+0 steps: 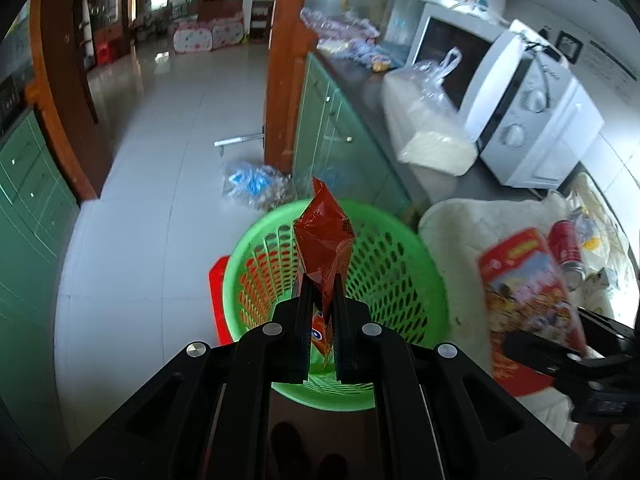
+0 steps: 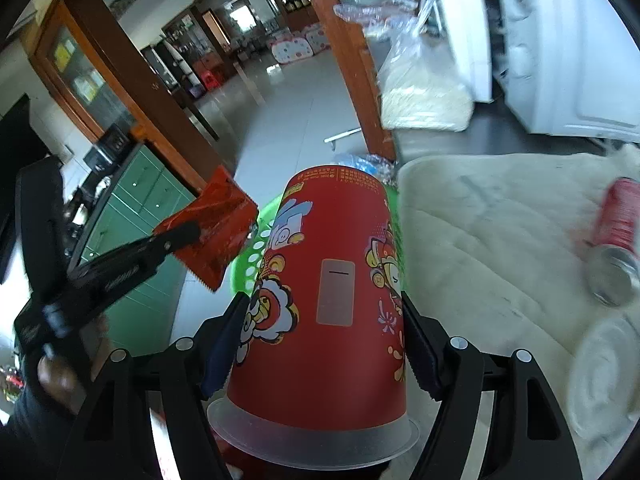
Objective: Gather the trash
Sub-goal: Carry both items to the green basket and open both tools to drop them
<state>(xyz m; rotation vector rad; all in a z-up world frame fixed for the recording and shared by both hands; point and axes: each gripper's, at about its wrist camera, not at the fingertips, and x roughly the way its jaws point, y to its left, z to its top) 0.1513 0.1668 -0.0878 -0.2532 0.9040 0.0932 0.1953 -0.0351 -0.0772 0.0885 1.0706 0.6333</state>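
The round green plastic basket with perforated walls [image 1: 384,256] stands on the floor beside the dark surface [image 1: 472,184], and serves here as the landmark. Directly above its open mouth the left claw [image 1: 322,280] is pinched together on a crumpled red foil snack wrapper [image 1: 324,240], which sticks up past the fingertips. Through the holes the basket's inside shows mostly green, with red showing through the far-left wall; what lies at the bottom cannot be made out (the claw covers the middle). A flat red thing [image 1: 218,296] pokes out from behind the basket's left side. To the right of the basket, over a cream quilted cloth [image 2: 480,240] on the surface, the right claw [image 2: 324,308] is clamped on a tall red printed paper cup with a clear plastic lid [image 2: 332,280], its lidded end toward the camera and its base pointing toward the basket. Farther right of the basket, a red drink can [image 2: 618,224] lies on the cloth. Beyond the basket a clear bag of white grains [image 1: 432,120] sits before a white microwave oven [image 1: 516,104].
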